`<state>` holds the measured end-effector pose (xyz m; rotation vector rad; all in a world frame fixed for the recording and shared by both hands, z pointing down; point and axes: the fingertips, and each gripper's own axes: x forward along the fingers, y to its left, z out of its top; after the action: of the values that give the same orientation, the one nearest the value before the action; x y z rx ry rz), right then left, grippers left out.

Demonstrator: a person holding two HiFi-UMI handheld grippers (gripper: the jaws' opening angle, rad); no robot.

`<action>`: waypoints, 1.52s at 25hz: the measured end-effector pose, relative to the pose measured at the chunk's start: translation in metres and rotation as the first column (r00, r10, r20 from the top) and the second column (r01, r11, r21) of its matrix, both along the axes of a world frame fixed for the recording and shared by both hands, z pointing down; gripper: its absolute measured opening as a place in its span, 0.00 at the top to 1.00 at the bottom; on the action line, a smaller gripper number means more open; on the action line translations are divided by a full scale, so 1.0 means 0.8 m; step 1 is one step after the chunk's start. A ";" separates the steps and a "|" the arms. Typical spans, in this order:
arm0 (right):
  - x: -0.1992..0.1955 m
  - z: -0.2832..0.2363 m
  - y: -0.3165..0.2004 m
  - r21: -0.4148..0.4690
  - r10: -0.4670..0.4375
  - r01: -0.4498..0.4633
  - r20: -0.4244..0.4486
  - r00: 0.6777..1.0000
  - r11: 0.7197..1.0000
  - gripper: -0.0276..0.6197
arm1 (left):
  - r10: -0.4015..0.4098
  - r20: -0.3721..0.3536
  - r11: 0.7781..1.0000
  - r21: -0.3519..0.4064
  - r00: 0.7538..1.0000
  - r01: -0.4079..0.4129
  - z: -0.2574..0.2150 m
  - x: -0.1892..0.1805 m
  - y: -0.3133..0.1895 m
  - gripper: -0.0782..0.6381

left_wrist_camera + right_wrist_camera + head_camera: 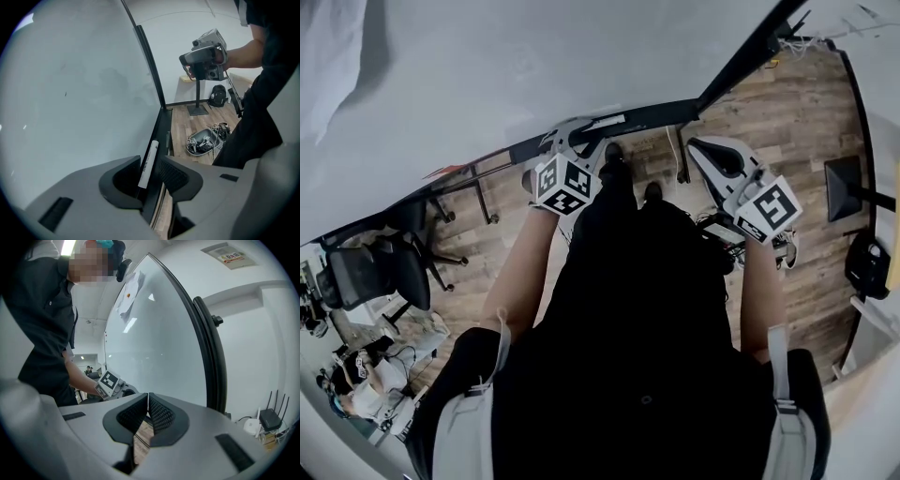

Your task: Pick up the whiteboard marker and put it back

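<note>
Left tool (pixel 150 159) wide, straddling white cylindrical whiteboard marker (pixel 146 168) lying in black whiteboard tray (pixel 162 124), pads not touching. Centre barrel, close squarely, lift clear. Right tool (pixel 148 404) closed, empty.

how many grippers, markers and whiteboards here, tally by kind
grippers: 2, left gripper and right gripper
marker: 1
whiteboard: 1
total: 4
</note>
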<state>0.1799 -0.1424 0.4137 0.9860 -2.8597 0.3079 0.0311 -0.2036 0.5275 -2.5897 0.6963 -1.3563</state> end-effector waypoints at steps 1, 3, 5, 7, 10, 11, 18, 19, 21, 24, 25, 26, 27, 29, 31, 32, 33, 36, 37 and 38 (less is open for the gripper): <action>0.000 0.002 0.000 -0.003 0.002 -0.002 0.000 1.000 1.000 0.93 | 0.004 0.012 1.000 0.003 1.000 -0.004 0.003 -0.001 -0.002 0.72; 0.000 0.005 -0.001 -0.006 0.005 -0.005 -0.001 1.000 1.000 0.93 | 0.013 0.032 1.000 0.009 0.999 -0.013 0.008 0.000 -0.005 0.71; 0.003 0.006 -0.002 -0.008 0.010 -0.010 -0.003 1.000 1.000 0.93 | 0.019 0.051 1.000 0.015 0.998 -0.020 0.012 0.002 -0.007 0.71; 0.005 0.005 -0.001 -0.007 0.012 -0.012 -0.004 1.000 1.000 0.93 | 0.022 0.073 1.000 0.016 0.997 -0.023 0.016 0.003 -0.007 0.71; 0.007 0.004 -0.003 -0.007 0.012 -0.012 -0.007 1.000 1.000 0.93 | 0.024 0.106 1.000 0.014 0.994 -0.026 0.023 0.004 -0.008 0.70; 0.007 0.004 -0.003 -0.008 0.011 -0.011 -0.008 1.000 1.000 0.93 | 0.025 0.120 0.999 0.017 0.992 -0.027 0.025 0.003 -0.008 0.70; 0.007 0.008 -0.007 -0.017 0.000 0.000 -0.015 1.000 1.000 0.93 | 0.009 0.147 0.999 0.043 0.989 -0.016 0.034 0.003 -0.012 0.70; 0.007 0.008 -0.007 -0.016 -0.001 0.001 -0.014 1.000 1.000 0.93 | 0.016 0.154 0.999 0.047 0.988 -0.023 0.034 0.004 -0.012 0.70; 0.005 0.006 -0.008 -0.014 -0.004 0.003 -0.013 1.000 1.000 0.93 | 0.023 0.165 0.998 0.049 0.986 -0.031 0.035 0.006 -0.013 0.71; 0.002 0.005 -0.009 -0.013 -0.011 0.011 -0.013 1.000 1.000 0.93 | 0.012 0.183 0.998 0.051 0.983 -0.022 0.037 0.004 -0.014 0.73; 0.000 0.006 -0.008 -0.014 -0.014 0.014 -0.013 1.000 1.000 0.93 | 0.008 0.190 0.999 0.049 0.982 -0.017 0.038 0.003 -0.015 0.73; -0.002 0.006 -0.008 -0.014 -0.018 0.018 -0.013 1.000 1.000 0.93 | 0.006 0.196 0.999 0.048 0.981 -0.015 0.039 0.003 -0.015 0.74; -0.003 0.007 -0.007 -0.015 -0.022 0.022 -0.015 1.000 1.000 0.93 | 0.006 0.201 0.999 0.047 0.980 -0.016 0.040 0.003 -0.015 0.75; -0.006 0.007 -0.006 -0.015 -0.027 0.026 -0.017 1.000 1.000 0.93 | 0.009 0.208 0.999 0.048 0.978 -0.019 0.041 0.002 -0.016 0.76; -0.007 0.007 -0.006 -0.014 -0.027 0.027 -0.016 1.000 1.000 0.93 | 0.008 0.214 0.998 0.052 0.977 -0.020 0.041 0.001 -0.016 0.76; -0.006 0.007 -0.007 -0.014 -0.025 0.025 -0.016 1.000 1.000 0.93 | 0.007 0.217 0.998 0.054 0.976 -0.019 0.041 0.001 -0.016 0.76; -0.005 0.007 -0.007 -0.014 -0.023 0.023 -0.016 1.000 1.000 0.93 | 0.006 0.220 0.998 0.054 0.975 -0.019 0.042 0.001 -0.017 0.77; -0.002 0.008 -0.008 -0.013 -0.019 0.019 -0.016 1.000 1.000 0.93 | 0.006 0.220 0.999 0.048 0.975 -0.017 0.044 0.001 -0.017 0.78; -0.002 0.008 -0.009 -0.012 -0.019 0.019 -0.015 1.000 1.000 0.93 | 0.007 0.217 0.999 0.044 0.976 -0.017 0.043 0.001 -0.017 0.78; -0.002 0.007 -0.009 -0.011 -0.019 0.019 -0.014 1.000 1.000 0.93 | 0.008 0.214 0.999 0.039 0.977 -0.017 0.043 0.001 -0.017 0.78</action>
<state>0.1783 -0.1495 0.4197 0.9551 -2.8498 0.3128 0.0321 -0.2173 0.5619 -2.3658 0.6637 -1.5698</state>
